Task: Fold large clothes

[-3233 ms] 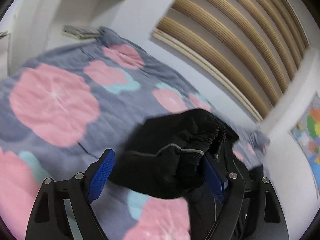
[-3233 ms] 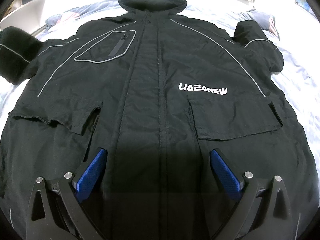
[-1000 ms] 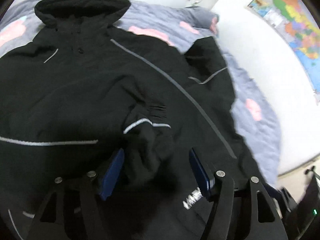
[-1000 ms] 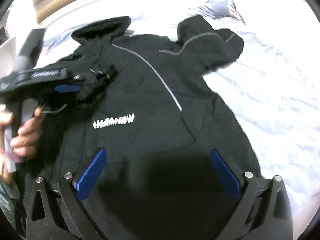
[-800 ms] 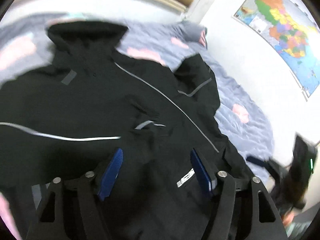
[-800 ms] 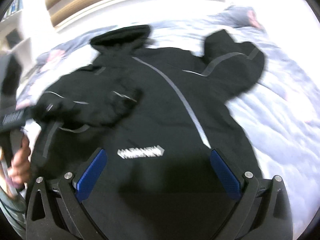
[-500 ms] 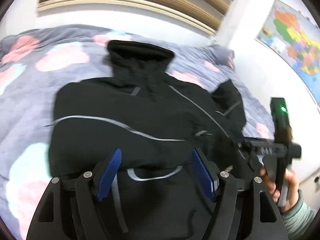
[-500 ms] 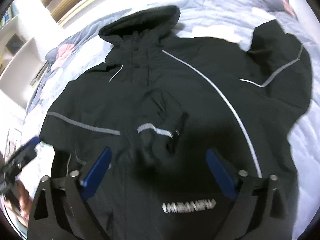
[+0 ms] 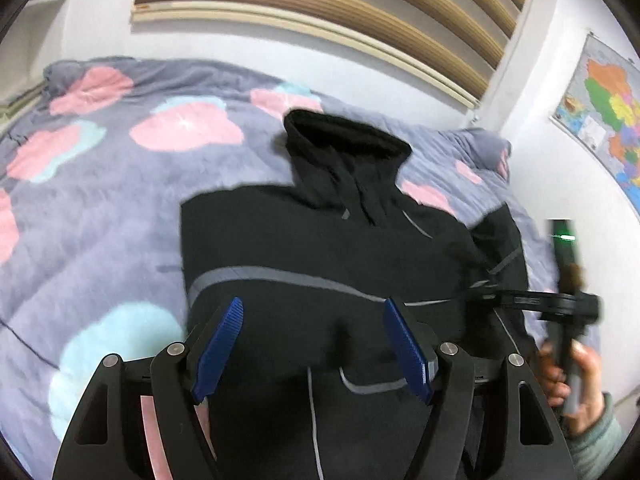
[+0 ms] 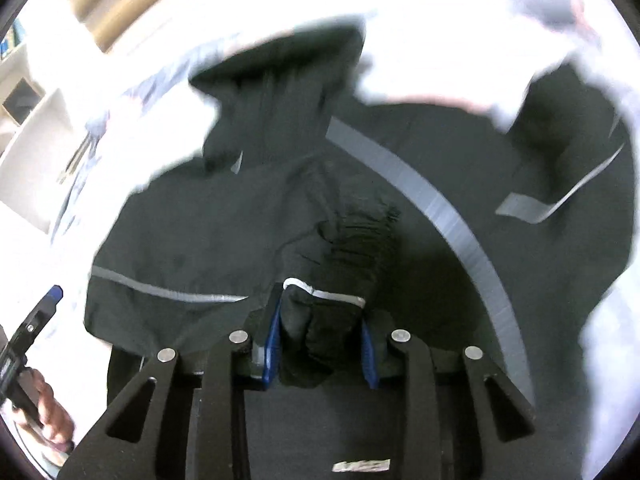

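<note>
A large black jacket (image 9: pixel 320 248) with grey reflective stripes lies front up on the bed, collar (image 9: pixel 344 140) toward the wall. Its left sleeve is folded across the chest. My left gripper (image 9: pixel 314 344) is open and empty, hovering over the jacket's lower left part. My right gripper (image 10: pixel 320 340) is shut on the folded sleeve's elastic cuff (image 10: pixel 324 320) at mid-chest; it also shows in the left wrist view (image 9: pixel 480 294) at the right. The other sleeve (image 10: pixel 576 184) lies bent at the far right.
The bed has a grey quilt (image 9: pixel 100 200) with pink and teal flowers. A wooden slatted headboard (image 9: pixel 320 4) and white wall stand behind. A map (image 9: pixel 604 108) hangs on the right wall. White shelves (image 10: pixel 36 128) are at the left.
My left gripper let go of the sleeve cuff and drew back to the left. My right gripper came in over the chest and shut on that cuff.
</note>
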Tool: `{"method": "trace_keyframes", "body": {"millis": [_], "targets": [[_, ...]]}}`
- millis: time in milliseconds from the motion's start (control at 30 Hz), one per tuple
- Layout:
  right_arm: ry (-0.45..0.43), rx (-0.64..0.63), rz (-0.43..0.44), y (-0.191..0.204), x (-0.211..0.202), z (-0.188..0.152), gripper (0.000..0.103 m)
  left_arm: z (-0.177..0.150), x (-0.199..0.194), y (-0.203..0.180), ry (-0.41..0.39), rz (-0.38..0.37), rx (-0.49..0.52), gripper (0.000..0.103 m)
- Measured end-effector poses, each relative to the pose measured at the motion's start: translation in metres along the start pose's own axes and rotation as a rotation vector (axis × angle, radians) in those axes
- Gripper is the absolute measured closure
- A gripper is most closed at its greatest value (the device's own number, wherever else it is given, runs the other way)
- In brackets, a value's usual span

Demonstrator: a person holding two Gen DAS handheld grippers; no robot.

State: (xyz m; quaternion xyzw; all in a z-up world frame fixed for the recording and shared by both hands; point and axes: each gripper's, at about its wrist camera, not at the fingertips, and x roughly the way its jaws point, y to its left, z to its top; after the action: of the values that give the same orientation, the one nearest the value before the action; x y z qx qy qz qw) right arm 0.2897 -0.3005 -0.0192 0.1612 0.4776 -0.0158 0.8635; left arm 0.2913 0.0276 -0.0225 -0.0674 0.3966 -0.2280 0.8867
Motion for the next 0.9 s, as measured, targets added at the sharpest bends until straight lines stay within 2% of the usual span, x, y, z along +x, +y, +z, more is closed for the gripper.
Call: {"method": "trace_keyframes", "body": {"millis": [67, 133, 200, 233, 333, 367, 533, 600, 700, 767, 833, 900], "targets": [[-0.077, -0.031, -0.079, -0.006, -0.021, 0.012, 0.067, 0.01, 0.01, -0.001, -0.011, 0.017, -0.004, 0.029], [-0.085, -0.058, -0.13, -0.013, -0.021, 0.019, 0.067, 0.014, 0.034, -0.005, 0.029, 0.036, 0.013, 0.029], [-0.041, -0.078, -0.157, -0.021, -0.002, 0.022, 0.067, 0.011, 0.067, -0.008, 0.119, 0.078, 0.037, 0.029], [-0.015, -0.084, -0.172, -0.024, 0.011, 0.022, 0.067, 0.004, 0.093, -0.01, 0.185, 0.132, 0.059, 0.029], [0.087, -0.059, -0.195, -0.042, 0.054, 0.011, 0.065, -0.018, 0.142, -0.009, 0.286, 0.222, 0.092, 0.029], [0.116, -0.031, -0.191, -0.05, 0.067, 0.006, 0.06, -0.025, 0.149, -0.007, 0.289, 0.237, 0.092, 0.028], [0.104, 0.001, -0.136, -0.07, 0.083, -0.003, 0.057, -0.034, 0.151, -0.012, 0.248, 0.269, 0.149, 0.027], [0.1, -0.022, -0.144, -0.066, 0.078, -0.002, 0.056, -0.034, 0.149, -0.013, 0.242, 0.269, 0.152, 0.027], [0.059, -0.031, -0.134, -0.059, 0.048, 0.004, 0.045, -0.032, 0.137, -0.019, 0.224, 0.261, 0.163, 0.027], [-0.018, -0.033, -0.076, -0.051, 0.018, 0.006, 0.036, -0.026, 0.12, -0.024, 0.206, 0.222, 0.158, 0.027], [-0.076, -0.059, -0.066, -0.037, 0.001, 0.011, 0.028, -0.018, 0.096, -0.036, 0.148, 0.137, 0.131, 0.027], [-0.093, -0.102, -0.062, -0.013, -0.001, 0.016, 0.027, -0.014, 0.085, -0.045, 0.121, 0.101, 0.113, 0.027]]}}
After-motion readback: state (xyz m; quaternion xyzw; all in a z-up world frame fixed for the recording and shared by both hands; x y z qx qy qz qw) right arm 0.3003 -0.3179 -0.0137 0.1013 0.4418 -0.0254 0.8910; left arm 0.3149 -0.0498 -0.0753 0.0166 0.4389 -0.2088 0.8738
